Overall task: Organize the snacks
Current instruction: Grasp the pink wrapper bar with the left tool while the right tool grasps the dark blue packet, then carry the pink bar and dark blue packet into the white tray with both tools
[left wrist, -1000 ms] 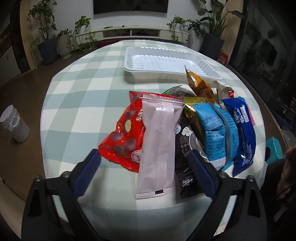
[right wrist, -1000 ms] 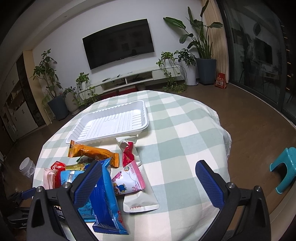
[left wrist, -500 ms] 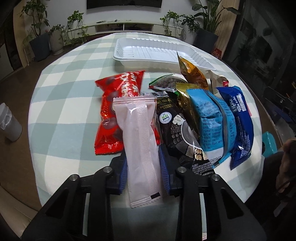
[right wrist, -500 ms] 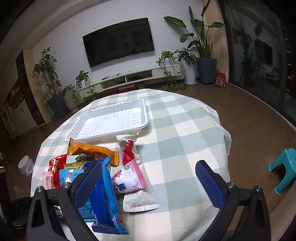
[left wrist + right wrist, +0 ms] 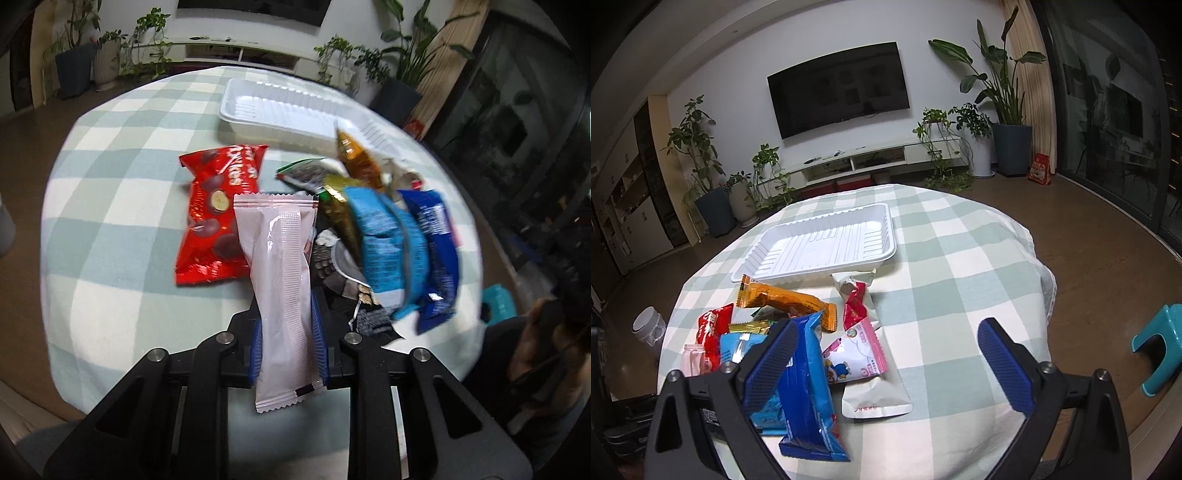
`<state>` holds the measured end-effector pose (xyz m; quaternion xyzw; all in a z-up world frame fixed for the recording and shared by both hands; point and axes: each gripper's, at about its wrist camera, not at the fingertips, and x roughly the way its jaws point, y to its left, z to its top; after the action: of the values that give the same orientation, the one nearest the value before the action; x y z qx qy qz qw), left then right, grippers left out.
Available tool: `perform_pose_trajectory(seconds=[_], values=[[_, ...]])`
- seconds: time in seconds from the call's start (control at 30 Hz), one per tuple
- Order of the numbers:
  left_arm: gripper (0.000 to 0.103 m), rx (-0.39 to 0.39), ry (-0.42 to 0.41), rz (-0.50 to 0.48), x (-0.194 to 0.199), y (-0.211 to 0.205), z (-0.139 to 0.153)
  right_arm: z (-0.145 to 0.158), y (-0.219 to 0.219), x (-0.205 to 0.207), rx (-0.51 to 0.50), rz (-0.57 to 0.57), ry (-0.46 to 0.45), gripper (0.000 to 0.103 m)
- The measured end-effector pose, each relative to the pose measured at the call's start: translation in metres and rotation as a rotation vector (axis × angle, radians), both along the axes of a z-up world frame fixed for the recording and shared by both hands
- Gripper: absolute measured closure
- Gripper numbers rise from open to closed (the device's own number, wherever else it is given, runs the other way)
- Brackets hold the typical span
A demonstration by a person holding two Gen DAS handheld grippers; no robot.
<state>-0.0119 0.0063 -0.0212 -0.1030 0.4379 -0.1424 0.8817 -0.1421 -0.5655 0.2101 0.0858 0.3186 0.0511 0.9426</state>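
Left gripper [image 5: 286, 334]: clamped across the lower half of the pale pink snack packet [image 5: 280, 284], blue pads pressed against both long edges; the packet's bottom seal hangs out behind the jaws.
Pink packet: nearest thing to the left gripper, raised over the near edge of the snack pile, far end pointing at the white tray [image 5: 291, 110].
Right gripper [image 5: 886, 365]: jaws wide apart and empty, held over the near right side of the pile, with the dark blue biscuit pack [image 5: 809, 391] under its left finger.
Pile: between the grippers and the tray lie the red chocolate bag [image 5: 218, 214], light blue pack [image 5: 388, 243], a gold-wrapped bar [image 5: 338, 210] and an orange wrapper [image 5: 783, 299] just short of the tray.
Tray: beyond the pile on the checked tablecloth [image 5: 960, 258], holding nothing.
Doing this step well: my judgement is to carry the packet high enough to clear the red bag and orange wrapper, keep it level, and lay it lengthwise along one tray wall so later snacks fit beside it; loosen only once it rests on the tray floor.
Hard to make out: the left view is motion-blurred, so print on the packs is mostly unreadable; the black pack [image 5: 332, 266] sits mostly buried under its neighbours; the tray's right end is cut by the orange wrapper.
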Motion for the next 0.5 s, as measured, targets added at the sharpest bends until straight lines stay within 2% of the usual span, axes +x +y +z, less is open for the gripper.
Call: perform_pose_trajectory(seconds=[0.03,0.1,0.17,0.3,0.37,0.5], values=[[0.084,-0.041,-0.014,-0.01,-0.005,0.002,0.003,-0.001,0.001,-0.002,0.001,0.007,0.01,0.009],[0.084,-0.061,-0.022,-0.01,-0.008,0.005,0.005,-0.004,0.007,-0.006,-0.002,0.045,0.026,0.013],[0.084,-0.058,-0.021,-0.001,-0.009,0.006,0.004,-0.006,0.018,-0.011,-0.027,0.088,0.031,0.017],[0.084,-0.025,0.0,-0.001,-0.009,0.003,-0.002,-0.012,0.052,-0.019,-0.166,0.2,0.023,0.035],[0.084,-0.008,0.001,-0.012,-0.009,0.001,-0.003,-0.016,0.058,-0.018,-0.196,0.214,0.04,0.041],[0.084,-0.013,0.005,-0.015,-0.008,0.002,-0.006,-0.024,0.057,-0.01,-0.184,0.203,0.097,0.041]])
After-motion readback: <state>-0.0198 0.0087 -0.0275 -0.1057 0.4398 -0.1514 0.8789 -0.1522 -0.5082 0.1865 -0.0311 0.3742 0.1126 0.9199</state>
